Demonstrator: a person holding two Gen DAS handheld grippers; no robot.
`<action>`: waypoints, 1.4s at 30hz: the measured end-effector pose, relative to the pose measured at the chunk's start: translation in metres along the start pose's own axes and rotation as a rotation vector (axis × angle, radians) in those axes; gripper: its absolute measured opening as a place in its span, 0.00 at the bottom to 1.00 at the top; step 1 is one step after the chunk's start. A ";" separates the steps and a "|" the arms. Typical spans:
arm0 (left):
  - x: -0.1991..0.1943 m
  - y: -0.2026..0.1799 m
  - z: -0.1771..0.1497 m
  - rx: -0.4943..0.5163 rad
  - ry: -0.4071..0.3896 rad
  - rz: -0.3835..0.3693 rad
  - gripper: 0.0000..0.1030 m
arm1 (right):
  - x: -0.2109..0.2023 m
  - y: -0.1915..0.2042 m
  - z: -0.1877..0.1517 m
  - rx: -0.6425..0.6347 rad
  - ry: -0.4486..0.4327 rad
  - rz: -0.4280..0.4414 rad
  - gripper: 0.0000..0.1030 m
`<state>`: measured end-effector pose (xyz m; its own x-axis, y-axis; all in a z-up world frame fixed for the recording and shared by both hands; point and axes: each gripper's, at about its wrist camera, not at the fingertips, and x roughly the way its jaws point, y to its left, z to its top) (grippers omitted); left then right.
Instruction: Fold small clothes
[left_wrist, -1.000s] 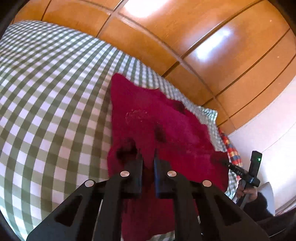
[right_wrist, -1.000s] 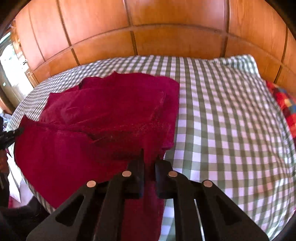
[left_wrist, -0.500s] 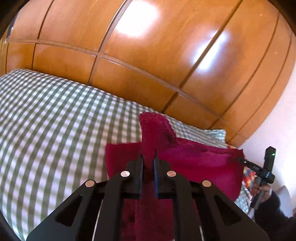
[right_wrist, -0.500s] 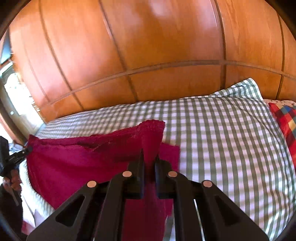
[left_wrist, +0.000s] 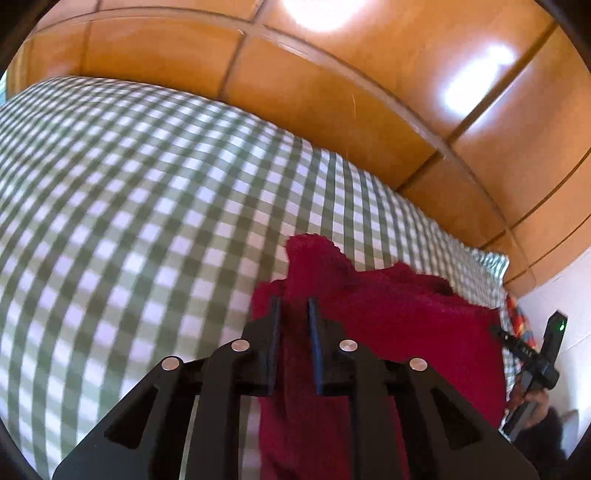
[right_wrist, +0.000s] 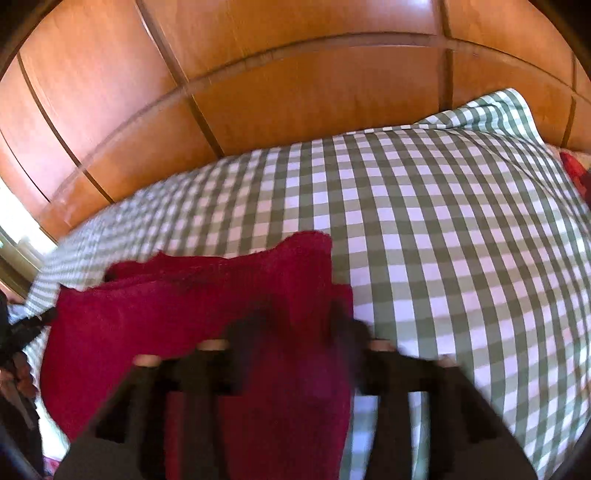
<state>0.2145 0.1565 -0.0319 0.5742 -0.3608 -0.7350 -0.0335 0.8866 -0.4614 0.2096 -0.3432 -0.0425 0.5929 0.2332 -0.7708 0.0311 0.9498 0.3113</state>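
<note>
Left wrist view: a wooden panelled wall (left_wrist: 332, 110) was seen behind a bed covered in a green-and-white checked cover (left_wrist: 129, 221). A dark red garment (left_wrist: 388, 325) was laid on the cover near its edge, partly doubled over itself. The step in hand was judged to be the release after a fold. The left gripper (left_wrist: 294, 314) was opening, its jaws narrow, with a raised corner of the garment between them. The right gripper (right_wrist: 299, 317), blurred, was opening wide over the garment's other corner, its pads clear of the cloth. The next move was judged to call for withdrawal without dragging the fold.
</note>
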 end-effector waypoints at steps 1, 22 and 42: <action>-0.014 0.001 -0.006 0.008 -0.022 -0.007 0.12 | -0.009 0.000 -0.006 -0.004 -0.010 0.014 0.61; -0.063 -0.005 -0.156 0.299 -0.011 0.035 0.21 | -0.068 -0.011 -0.135 0.004 0.077 0.095 0.49; -0.129 -0.009 -0.151 0.384 -0.038 -0.152 0.05 | -0.098 -0.017 -0.112 -0.022 0.037 0.093 0.09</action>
<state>0.0176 0.1516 -0.0079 0.5794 -0.4914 -0.6502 0.3576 0.8702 -0.3390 0.0610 -0.3584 -0.0341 0.5624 0.3278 -0.7591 -0.0408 0.9279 0.3705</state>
